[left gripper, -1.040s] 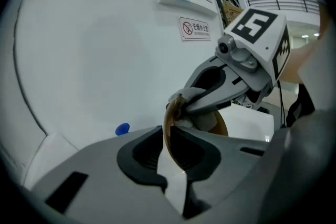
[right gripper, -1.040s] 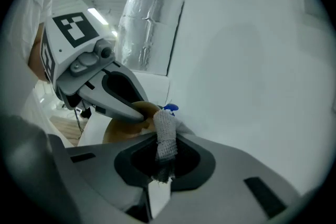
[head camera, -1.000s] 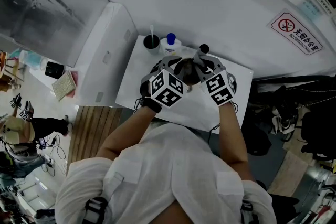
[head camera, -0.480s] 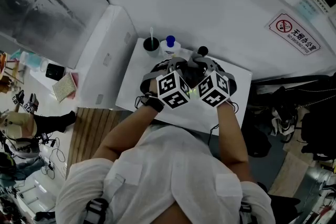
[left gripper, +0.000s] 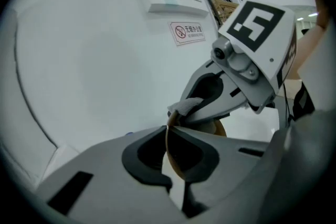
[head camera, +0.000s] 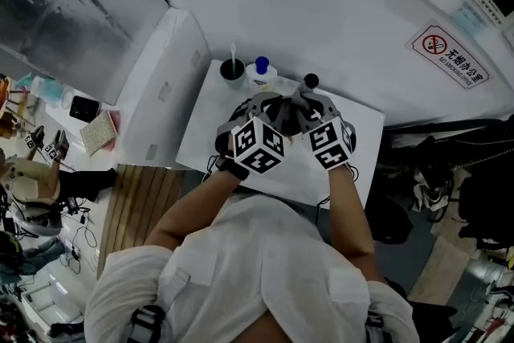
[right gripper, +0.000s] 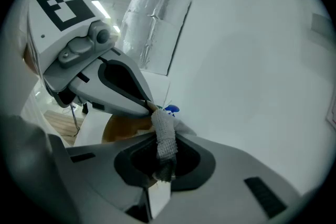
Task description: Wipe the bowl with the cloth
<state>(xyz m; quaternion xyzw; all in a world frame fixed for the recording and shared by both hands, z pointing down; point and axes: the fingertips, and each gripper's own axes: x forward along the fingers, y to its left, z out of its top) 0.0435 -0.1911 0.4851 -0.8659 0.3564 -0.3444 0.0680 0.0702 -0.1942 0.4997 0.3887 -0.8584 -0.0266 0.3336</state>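
Both tools were brought closer together; the bowl rim was clamped by the left tool, the cloth by the right tool; wiping judged underway.

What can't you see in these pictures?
- Head view: inside of the bowl, covered by the left gripper and right gripper.
- Right gripper view: where the cloth meets the bowl, blocked by the left gripper.
- Head view: what the dark cup holds, too small.

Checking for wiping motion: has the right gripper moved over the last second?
Yes, slightly: the right gripper drew back toward the person, away from the blue-capped bottle.
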